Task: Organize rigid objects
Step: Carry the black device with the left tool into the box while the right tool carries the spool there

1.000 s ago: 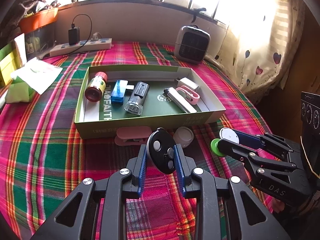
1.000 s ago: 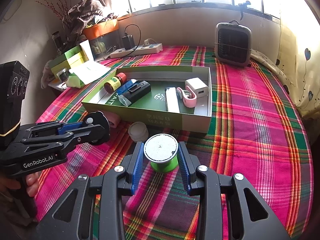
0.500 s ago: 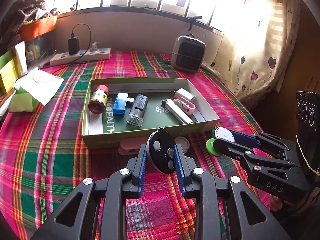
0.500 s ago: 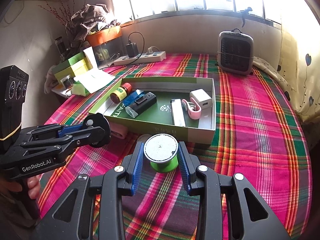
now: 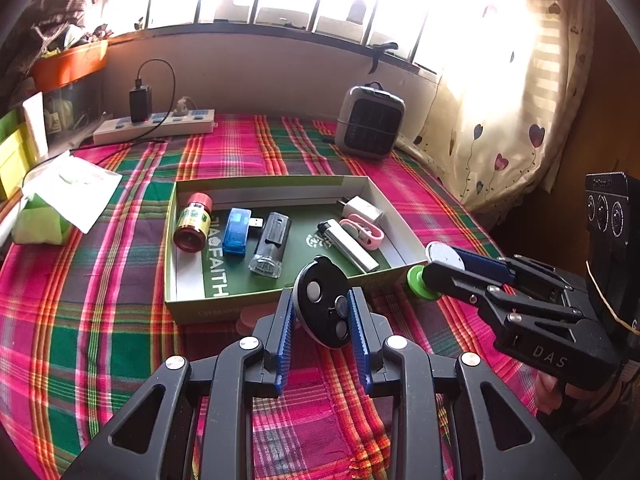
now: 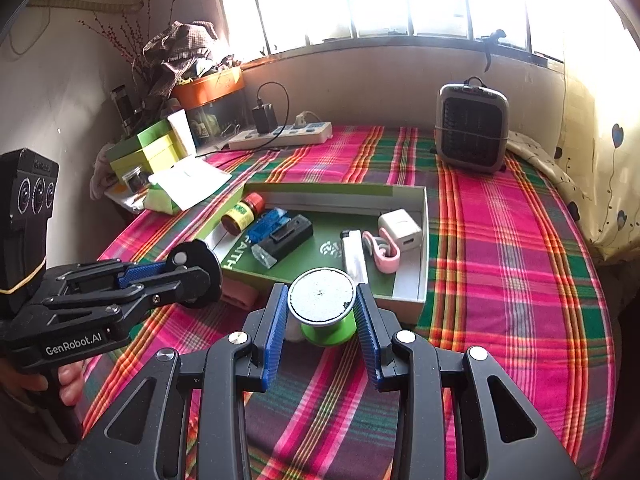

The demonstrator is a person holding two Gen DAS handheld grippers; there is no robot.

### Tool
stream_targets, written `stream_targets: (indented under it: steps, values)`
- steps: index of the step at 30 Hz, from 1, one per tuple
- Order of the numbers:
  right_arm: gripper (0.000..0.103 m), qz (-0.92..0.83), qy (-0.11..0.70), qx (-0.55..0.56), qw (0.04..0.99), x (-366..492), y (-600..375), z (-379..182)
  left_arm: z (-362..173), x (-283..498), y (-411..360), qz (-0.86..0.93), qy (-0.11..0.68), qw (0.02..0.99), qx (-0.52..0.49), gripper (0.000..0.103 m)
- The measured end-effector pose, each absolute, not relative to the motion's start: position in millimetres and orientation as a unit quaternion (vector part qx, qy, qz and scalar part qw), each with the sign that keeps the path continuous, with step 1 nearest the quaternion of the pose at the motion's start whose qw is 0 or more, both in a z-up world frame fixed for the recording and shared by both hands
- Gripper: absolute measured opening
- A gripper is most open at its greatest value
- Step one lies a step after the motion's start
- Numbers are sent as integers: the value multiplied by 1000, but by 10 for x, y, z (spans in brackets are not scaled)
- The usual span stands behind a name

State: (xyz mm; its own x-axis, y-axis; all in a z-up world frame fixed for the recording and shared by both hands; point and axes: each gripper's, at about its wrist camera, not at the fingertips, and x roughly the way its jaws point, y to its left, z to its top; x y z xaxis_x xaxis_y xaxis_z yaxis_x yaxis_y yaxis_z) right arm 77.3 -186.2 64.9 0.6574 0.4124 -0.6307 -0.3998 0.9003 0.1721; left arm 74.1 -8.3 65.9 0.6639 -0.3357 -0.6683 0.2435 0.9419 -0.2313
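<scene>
While I hold both loads short of the box [image 5: 188,312] at twelve o'clock | left gripper [image 5: 322,320] clamps black remote [image 5: 322,304] | right gripper [image 6: 322,316] clamps green spool [image 6: 324,308] | risk: crowded tray, either piece lands on lighter [image 5: 348,245].

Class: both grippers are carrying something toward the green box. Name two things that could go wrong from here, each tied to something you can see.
1. The left gripper pinches the black oval remote by its curved edges; it might twist out.
2. The box is already crowded, so the green spool in the right gripper could land on the lighter.
</scene>
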Motion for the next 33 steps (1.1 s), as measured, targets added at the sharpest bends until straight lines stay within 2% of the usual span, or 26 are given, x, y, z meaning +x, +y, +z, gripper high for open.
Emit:
stream_targets:
  steps: [14, 33]
  values:
    - [35, 225, 338, 27, 913, 1253, -1912, 737, 635, 1079, -149, -174, 384, 905, -66, 25]
    - [35, 254, 368, 71, 891, 1995, -1865, 507, 412, 1610, -265, -180, 410, 891, -74, 25]
